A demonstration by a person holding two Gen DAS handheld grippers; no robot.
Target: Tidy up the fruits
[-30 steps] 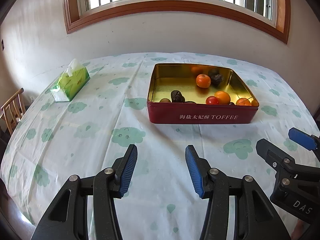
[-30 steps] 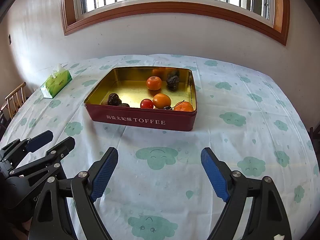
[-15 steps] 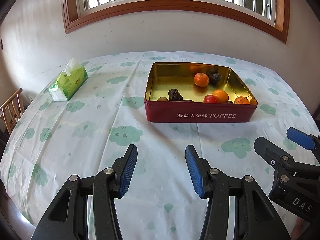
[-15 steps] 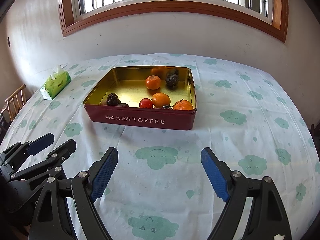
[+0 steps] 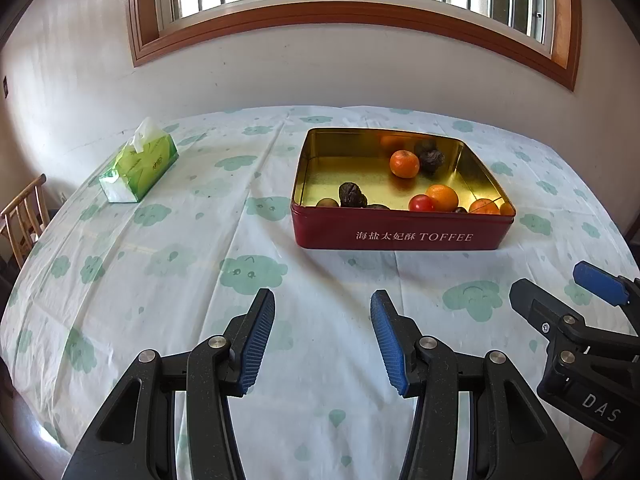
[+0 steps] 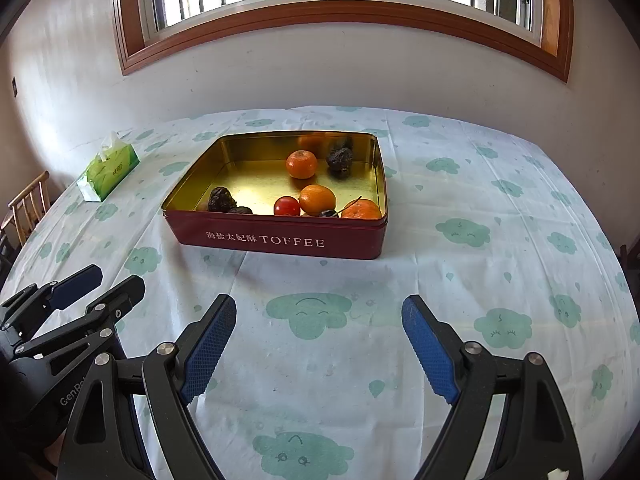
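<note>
A red toffee tin [image 5: 400,236] [image 6: 280,242] with a gold inside stands on the table ahead of both grippers. It holds several fruits: an orange mandarin [image 5: 404,163] [image 6: 301,164], another orange one [image 5: 441,197] [image 6: 317,199], a red tomato [image 5: 421,203] [image 6: 287,205] and dark wrinkled fruits [image 5: 352,195] [image 6: 221,199]. My left gripper [image 5: 322,338] is open and empty, well short of the tin. My right gripper [image 6: 318,354] is open wider and empty, also short of the tin. Each gripper shows at the edge of the other's view.
A green tissue box [image 5: 138,166] [image 6: 107,171] lies at the far left of the table. A wooden chair [image 5: 24,216] stands past the table's left edge. The tablecloth [image 5: 160,260] is white with green clouds. A wall with a window is behind.
Both views have drawn back and risen slightly, so the tin sits a little higher and farther. The jaws of both grippers have kept their opening. The fruits have not moved.
</note>
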